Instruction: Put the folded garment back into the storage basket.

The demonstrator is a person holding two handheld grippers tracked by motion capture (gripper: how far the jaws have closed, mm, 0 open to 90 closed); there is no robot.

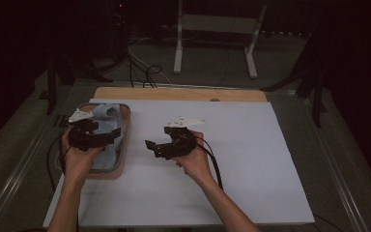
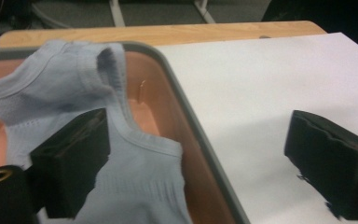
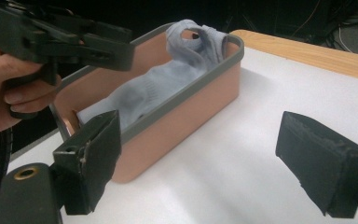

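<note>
— What are you carrying there?

— You've got 2 handheld grippers, both black. Your left gripper [image 1: 104, 134] and your right gripper [image 1: 155, 146] each wear a pale grey 3-cornered plate on top.

— And the jaws?

— Each has 2 blocky black jaws faced with rough, worn pads [image 3: 324, 163]. A brass-coloured ring [image 3: 26, 173] sits in the black body at the base, and your left gripper has the same.

— Cables?

— A black cable [image 1: 216, 166] trails from your right gripper along your forearm. Your forearms are bare, no sleeves.
</note>
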